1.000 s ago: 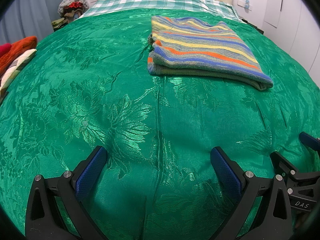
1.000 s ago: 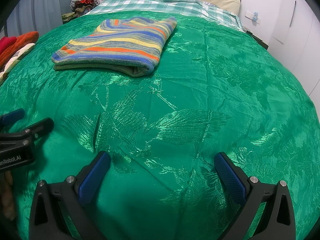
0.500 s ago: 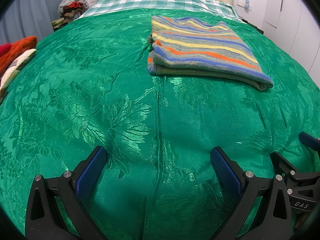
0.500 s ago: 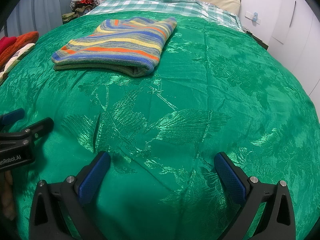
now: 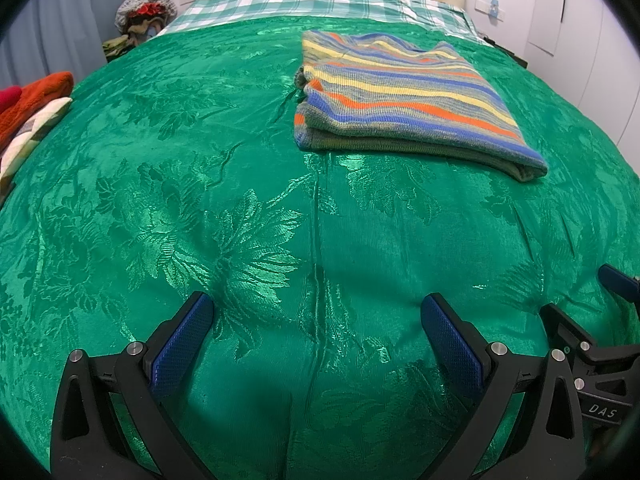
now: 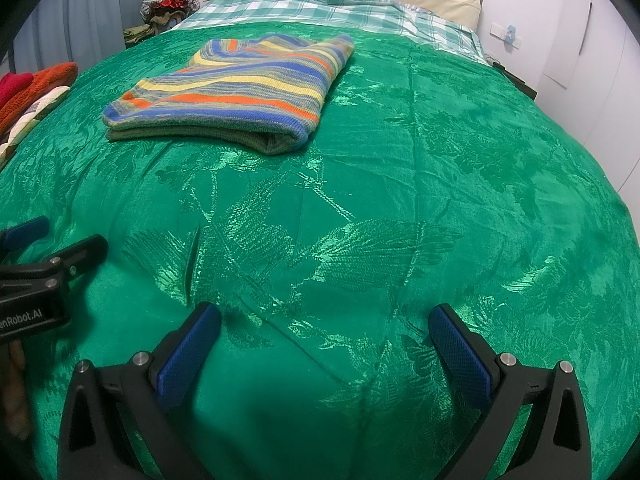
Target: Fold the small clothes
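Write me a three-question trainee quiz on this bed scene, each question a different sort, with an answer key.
1. True or false: the striped knit garment lies folded on the green bedspread.
2. Multiple choice: the left tongs and right tongs are A) both shut on cloth, B) both open and holding nothing, C) one open and one shut.
3. Fill in: beyond the bedspread, toward the head of the bed, lies a ____ patterned sheet.

Key: 1 true; 2 B; 3 checked.
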Motion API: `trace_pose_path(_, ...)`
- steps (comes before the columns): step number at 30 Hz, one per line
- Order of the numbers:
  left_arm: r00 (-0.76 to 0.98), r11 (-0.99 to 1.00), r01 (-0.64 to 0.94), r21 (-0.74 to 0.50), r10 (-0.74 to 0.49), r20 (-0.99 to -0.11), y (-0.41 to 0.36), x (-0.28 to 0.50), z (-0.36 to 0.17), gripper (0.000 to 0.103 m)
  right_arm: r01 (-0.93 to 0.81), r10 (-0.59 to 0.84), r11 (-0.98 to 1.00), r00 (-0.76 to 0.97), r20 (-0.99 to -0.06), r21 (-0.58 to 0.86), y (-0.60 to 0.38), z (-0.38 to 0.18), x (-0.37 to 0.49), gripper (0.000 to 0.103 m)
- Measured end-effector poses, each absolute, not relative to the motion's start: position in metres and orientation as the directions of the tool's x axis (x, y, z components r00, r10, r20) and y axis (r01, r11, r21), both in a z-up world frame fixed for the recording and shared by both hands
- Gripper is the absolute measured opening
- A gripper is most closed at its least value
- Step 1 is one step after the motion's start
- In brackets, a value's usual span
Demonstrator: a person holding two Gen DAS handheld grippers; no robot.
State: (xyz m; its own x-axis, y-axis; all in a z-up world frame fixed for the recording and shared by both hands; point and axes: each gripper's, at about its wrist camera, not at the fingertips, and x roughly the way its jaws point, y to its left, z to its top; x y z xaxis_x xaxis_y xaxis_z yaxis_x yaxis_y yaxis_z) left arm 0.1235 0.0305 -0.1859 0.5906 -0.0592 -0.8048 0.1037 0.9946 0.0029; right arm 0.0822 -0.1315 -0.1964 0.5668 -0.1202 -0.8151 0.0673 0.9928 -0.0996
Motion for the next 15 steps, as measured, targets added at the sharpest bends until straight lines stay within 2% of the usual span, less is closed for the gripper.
trace_pose_path(15, 0.590, 0.995, 0.104, 0.001, -0.061, -0.805, 0.0303, 0.1237, -0.1861, 0.103, 0.065, -0.126, 0.992, 0.562, -0.818, -0.108, -0.1348, -0.1972, 0.0846, 0.103)
